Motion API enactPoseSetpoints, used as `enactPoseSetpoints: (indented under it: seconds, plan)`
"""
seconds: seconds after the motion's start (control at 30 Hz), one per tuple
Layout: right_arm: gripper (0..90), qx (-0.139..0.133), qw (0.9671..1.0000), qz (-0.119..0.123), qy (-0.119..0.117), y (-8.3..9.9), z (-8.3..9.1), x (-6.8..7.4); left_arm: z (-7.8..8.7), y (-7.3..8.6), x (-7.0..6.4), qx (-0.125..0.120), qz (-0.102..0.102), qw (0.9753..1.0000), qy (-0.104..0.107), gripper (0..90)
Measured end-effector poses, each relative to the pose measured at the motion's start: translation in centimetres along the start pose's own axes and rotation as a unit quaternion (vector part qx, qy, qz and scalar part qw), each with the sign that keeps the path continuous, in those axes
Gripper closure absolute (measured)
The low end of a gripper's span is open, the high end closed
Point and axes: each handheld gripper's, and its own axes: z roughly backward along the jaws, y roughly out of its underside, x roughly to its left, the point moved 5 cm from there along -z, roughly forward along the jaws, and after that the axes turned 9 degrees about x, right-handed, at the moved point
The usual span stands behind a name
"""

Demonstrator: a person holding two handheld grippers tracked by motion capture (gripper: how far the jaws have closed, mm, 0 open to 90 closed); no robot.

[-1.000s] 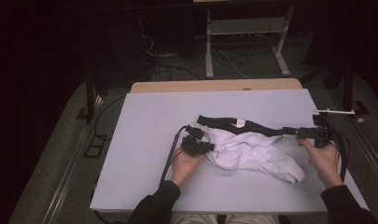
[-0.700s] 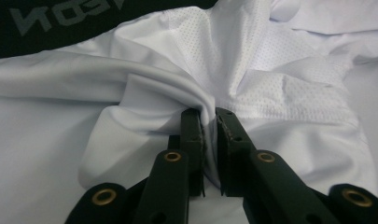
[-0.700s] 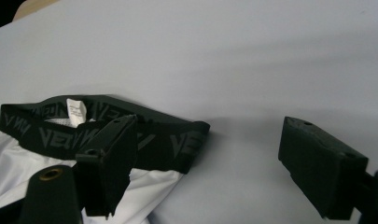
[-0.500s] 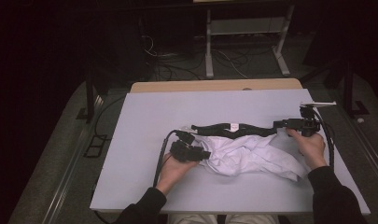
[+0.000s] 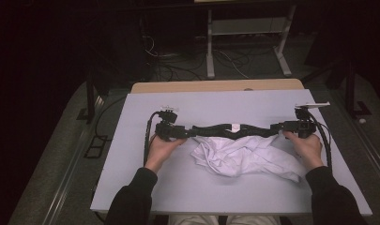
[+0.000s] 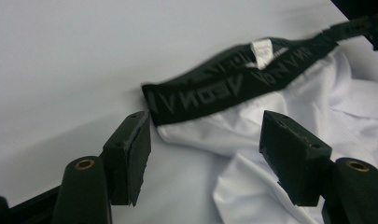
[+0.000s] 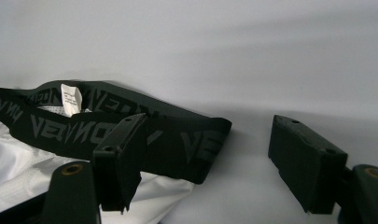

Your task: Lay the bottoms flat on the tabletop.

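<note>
High view: underwear (image 5: 244, 157) lay on desk (image 5: 145, 197), waistband (image 5: 232, 129) stretched from 9 to 3 o'clock.
Left gripper (image 6: 205, 140): wide open, empty.
Right gripper (image 7: 207, 161): wide open, empty.
Tip: grip both waistband ends evenly.

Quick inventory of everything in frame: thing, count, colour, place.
underwear: 1, white fabric, crumpled at table centre near the person's side
waistband: 1, black with grey lettering, stretched flat between the two grippers
label: 1, white, inside the waistband at its middle
table: 1, pale grey top with a wooden edge at the far side
frame: 1, white metal, on the floor beyond the table
cables: several, dark, on the floor beyond the table
left gripper: 1, black, jaws open at the waistband's left end
right gripper: 1, black, jaws open at the waistband's right end
hands: 2, dark sleeves, one on each gripper
</note>
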Motion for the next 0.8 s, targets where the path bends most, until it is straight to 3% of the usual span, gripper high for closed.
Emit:
enactPoseSetpoints:
  seconds: [0.07, 0.33, 0.5, 0.6, 0.8]
  plan:
    - [30.4, -0.001, 1.0000, -0.001, -0.003, 0.0, 0.0, 0.0, -0.3, -0.5, 0.4, -0.001, 0.008, 0.9999, 0.008, 34.3]
    - [35.2, 0.000, 1.0000, 0.002, -0.002, 0.0, 0.1, 0.0, -1.9, -1.8, 2.1, -0.001, 0.024, 0.9997, -0.001, 35.0]
    - [36.7, 0.005, 1.0000, 0.002, 0.001, 0.0, 0.0, -0.1, -3.0, -1.7, 3.0, 0.011, 0.032, 0.9993, 0.013, 36.1]
    - [38.5, 0.006, 1.0000, 0.003, 0.000, 0.0, -0.1, -0.1, -3.7, -1.4, 3.4, 0.023, 0.034, 0.9991, 0.009, 36.0]
    - [52.0, 0.021, 0.9996, 0.013, -0.013, 0.2, -0.5, 0.2, -4.9, -1.1, 3.2, 0.028, 0.042, 0.9981, 0.034, 43.2]
